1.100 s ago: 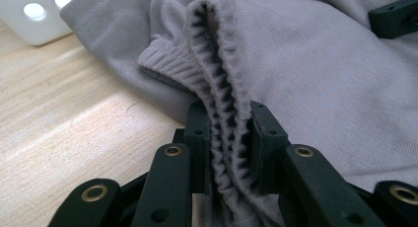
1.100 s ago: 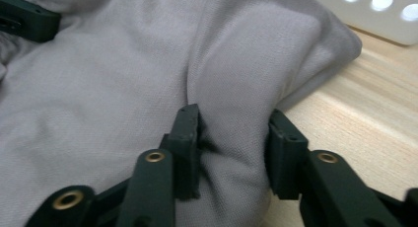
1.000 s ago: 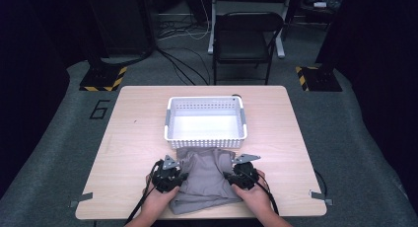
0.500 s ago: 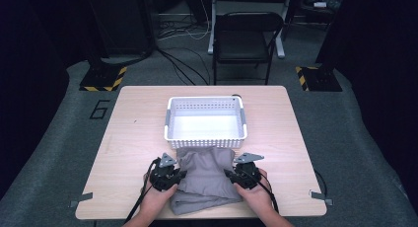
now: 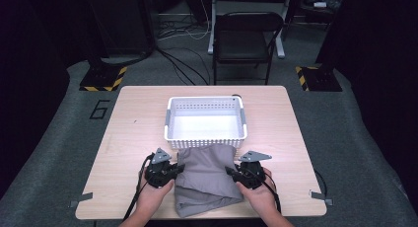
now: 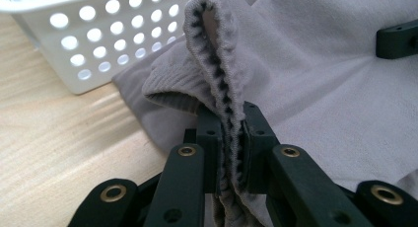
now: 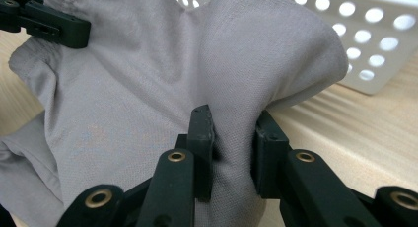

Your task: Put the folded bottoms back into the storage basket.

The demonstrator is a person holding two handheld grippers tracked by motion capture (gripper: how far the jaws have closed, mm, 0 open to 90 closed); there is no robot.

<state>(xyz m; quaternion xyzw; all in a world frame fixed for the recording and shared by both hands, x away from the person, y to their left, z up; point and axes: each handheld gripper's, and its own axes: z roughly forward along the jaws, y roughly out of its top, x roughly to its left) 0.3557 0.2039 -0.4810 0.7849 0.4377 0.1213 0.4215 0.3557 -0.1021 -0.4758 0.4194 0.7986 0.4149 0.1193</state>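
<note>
— Grey cloth (image 5: pixel 207 180) is seen at the table's (image 5: pixel 128 138) six o'clock, its far edge touching the basket (image 5: pixel 205 138). How should it be lifted?

— Evenly, both sides raised together, probably toward twelve o'clock.

— And the claws?

— The left gripper (image 6: pixel 227 143) is clamped on a stitched hem; the right gripper (image 7: pixel 231 150) is nearly closed, a thick fold pinched between.

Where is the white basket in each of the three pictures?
High view: the white basket sits mid-table, just behind the grey garment.
Left gripper view: its holed wall fills the top left.
Right gripper view: its holed wall is at top right.
Shared landmark: the grey garment touching its near wall.
</note>
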